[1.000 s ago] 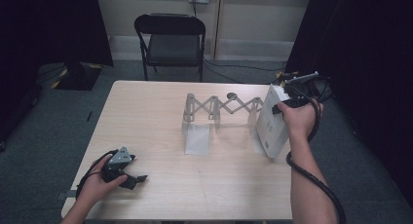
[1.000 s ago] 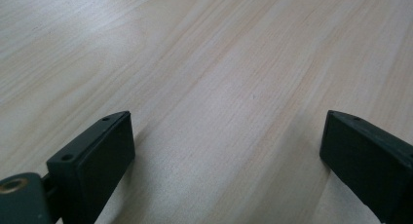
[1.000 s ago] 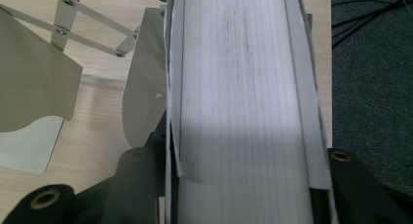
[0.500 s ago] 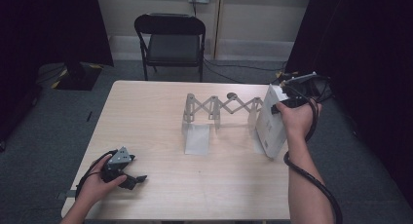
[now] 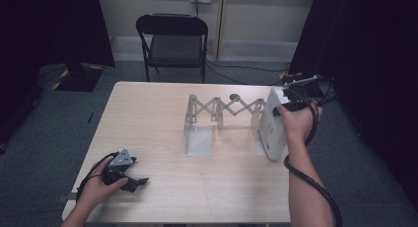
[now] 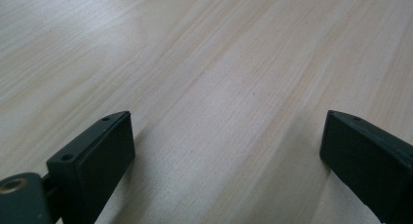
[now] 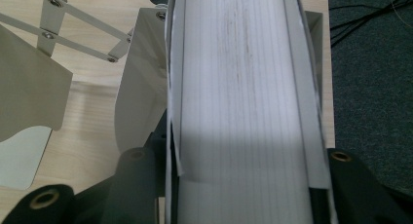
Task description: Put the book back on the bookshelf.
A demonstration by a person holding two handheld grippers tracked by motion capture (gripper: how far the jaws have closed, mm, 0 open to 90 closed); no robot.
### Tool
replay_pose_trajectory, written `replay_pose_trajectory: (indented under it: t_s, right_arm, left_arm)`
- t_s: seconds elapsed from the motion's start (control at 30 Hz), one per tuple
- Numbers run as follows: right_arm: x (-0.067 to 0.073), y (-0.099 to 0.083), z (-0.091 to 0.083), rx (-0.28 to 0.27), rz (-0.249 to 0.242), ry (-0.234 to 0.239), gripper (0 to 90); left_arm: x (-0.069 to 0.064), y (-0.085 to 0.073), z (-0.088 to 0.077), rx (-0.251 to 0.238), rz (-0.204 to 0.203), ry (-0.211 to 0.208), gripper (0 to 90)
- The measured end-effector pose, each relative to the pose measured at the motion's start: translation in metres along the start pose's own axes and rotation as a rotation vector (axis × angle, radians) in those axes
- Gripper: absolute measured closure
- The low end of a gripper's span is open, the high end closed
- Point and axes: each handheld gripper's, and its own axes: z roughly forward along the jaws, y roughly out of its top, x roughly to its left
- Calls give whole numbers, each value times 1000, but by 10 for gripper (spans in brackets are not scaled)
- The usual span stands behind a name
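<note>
Room: dark curtains on both sides, a black folding chair (image 5: 172,39) behind the light wooden table (image 5: 148,118).
Book: a thick white book (image 5: 272,123) stands upright at the right end of the extendable metal book rack (image 5: 222,111), against its right end plate.
Right gripper (image 7: 234,185): jaws clamped on the book from above, one on each cover; page edges face the camera.
Left gripper (image 5: 129,180): lies near the front left corner, jaws wide, nothing between them.
Step, as I judge: placing the book in the rack.
Advice: keep the book vertical, press it flat to the plate, release only when it stands alone; the left gripper can steady the rack.
</note>
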Motion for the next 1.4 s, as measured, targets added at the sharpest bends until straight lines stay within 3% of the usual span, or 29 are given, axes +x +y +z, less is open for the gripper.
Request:
replay_pose_trajectory:
  t_s: [0.63,1.4]
  right_arm:
    - [1,-6,0,7,-25,-4,526]
    - [-1,-6,1,14,-28,30,474]
  left_arm:
    - [0,0,0,2,-2,-1,54]
    - [-1,-4,-4,3,-6,3,54]
